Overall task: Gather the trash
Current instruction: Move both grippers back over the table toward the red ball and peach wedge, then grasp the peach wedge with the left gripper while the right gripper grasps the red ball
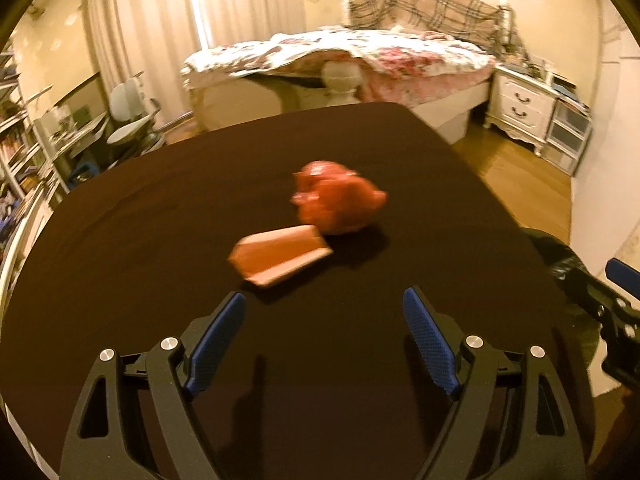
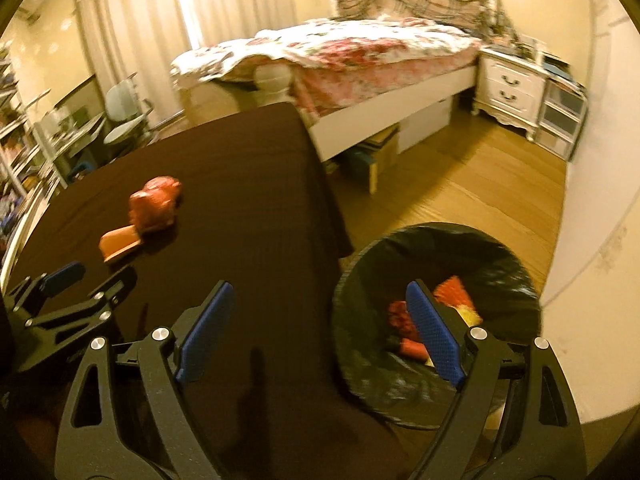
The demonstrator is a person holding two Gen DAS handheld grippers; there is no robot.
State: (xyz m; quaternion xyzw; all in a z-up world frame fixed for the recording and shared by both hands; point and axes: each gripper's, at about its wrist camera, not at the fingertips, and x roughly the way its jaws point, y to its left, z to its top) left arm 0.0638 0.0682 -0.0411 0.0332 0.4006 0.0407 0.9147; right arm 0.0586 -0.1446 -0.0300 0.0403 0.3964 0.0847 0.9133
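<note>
Two pieces of trash lie on my dark table (image 1: 120, 264): a crumpled red wrapper (image 1: 340, 204) touching an orange carton (image 1: 280, 256). My left gripper (image 1: 324, 300), spread wide, hovers just short of the carton. My right gripper (image 2: 320, 292), likewise released, straddles the table's edge and the black-lined bin (image 2: 516, 264).

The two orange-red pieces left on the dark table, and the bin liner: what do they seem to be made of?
Crumpled red wad: probably thin plastic film or wrapper, going by its glossy creases; blur leaves it open. Orange box: likely matte cardboard, with flat faces and straight edges. Bin liner: thin black plastic, shiny and wrinkled over the rim.
</note>
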